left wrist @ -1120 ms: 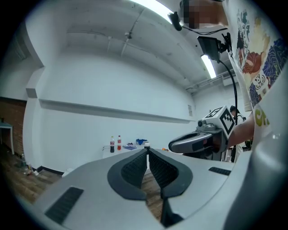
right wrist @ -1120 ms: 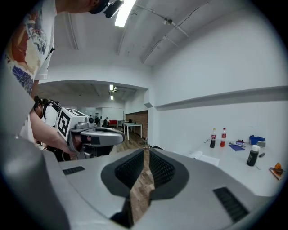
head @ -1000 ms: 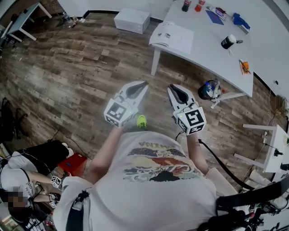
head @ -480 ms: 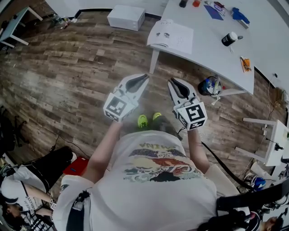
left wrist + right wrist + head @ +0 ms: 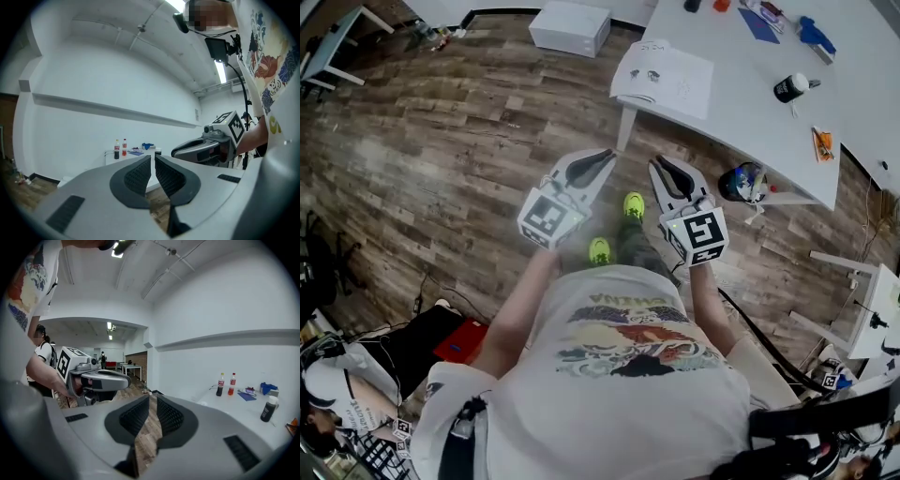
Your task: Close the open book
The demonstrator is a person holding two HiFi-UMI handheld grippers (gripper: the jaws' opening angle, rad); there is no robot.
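Observation:
The open book (image 5: 664,80) lies with its white pages up on the near corner of the white table (image 5: 741,108). Both grippers hang in the air over the wooden floor, a little short of that corner. My left gripper (image 5: 609,157) points up and right toward the book; its jaws are shut with nothing between them, pads meeting at the tips (image 5: 153,157). My right gripper (image 5: 657,165) sits beside it, also shut and holding nothing (image 5: 153,397). Each gripper shows in the other's view: the right gripper (image 5: 206,147) and the left gripper (image 5: 93,378).
On the table stand two bottles (image 5: 220,384), a black bottle with a white cap (image 5: 789,88), blue items (image 5: 759,23) and an orange tool (image 5: 821,143). A white box (image 5: 570,27) sits on the floor to the left, a colourful bag (image 5: 742,181) by a table leg.
The person has stepped toward the table, and both grippers have moved forward together, nearer the book's corner. Their jaws look the same as before.

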